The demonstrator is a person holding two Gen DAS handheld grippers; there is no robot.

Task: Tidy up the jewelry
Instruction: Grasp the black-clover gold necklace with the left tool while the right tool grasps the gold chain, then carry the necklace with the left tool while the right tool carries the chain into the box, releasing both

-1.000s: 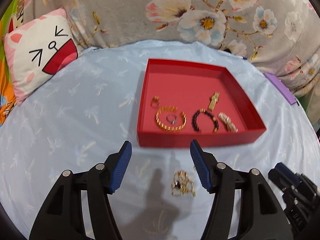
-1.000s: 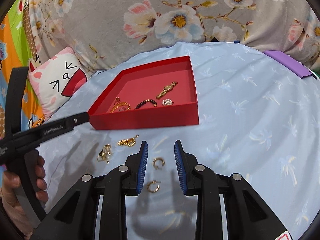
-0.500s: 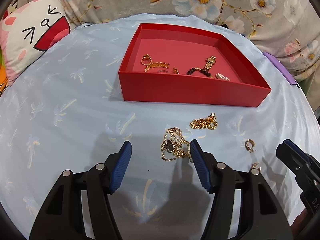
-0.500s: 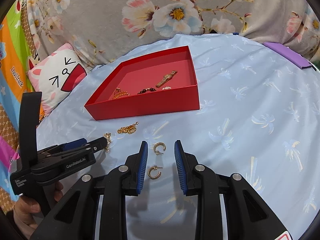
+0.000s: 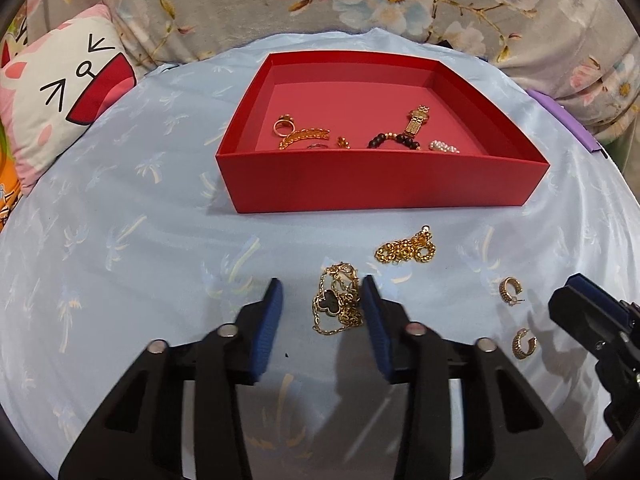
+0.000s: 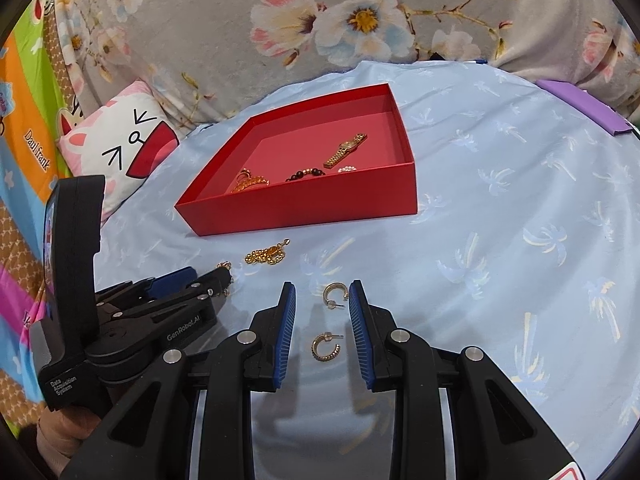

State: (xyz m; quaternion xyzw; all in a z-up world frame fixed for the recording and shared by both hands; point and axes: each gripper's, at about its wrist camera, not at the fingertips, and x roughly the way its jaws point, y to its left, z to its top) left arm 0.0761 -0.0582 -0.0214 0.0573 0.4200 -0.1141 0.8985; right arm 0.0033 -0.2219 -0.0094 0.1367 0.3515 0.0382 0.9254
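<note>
A gold necklace with a black clover pendant [image 5: 334, 304] lies bunched on the blue cloth. My left gripper [image 5: 321, 283] straddles it. Its jaws are closing, with a gap still showing beside the left pad. Just beyond lies a gold chain bracelet [image 5: 406, 249]. My right gripper [image 6: 322, 286] hangs open over two gold hoop earrings [image 6: 333, 294] [image 6: 325, 347] that lie untouched between its fingers. The red box [image 5: 384, 180] farther back holds a gold watch [image 5: 416, 122], a dark bead bracelet [image 5: 394, 140], a pearl piece [image 5: 444, 147], a gold bangle [image 5: 304, 136] and rings.
A cat-face pillow [image 5: 68, 92] leans at the far left. Floral fabric rises behind the blue cloth. A purple flat item [image 5: 560, 120] lies at the far right edge. A person's hand [image 6: 60, 432] holds the left gripper's body at the lower left.
The left gripper has come down and drawn close to the clover necklace, and its jaws have narrowed around it. The right gripper has stayed over the earrings.
</note>
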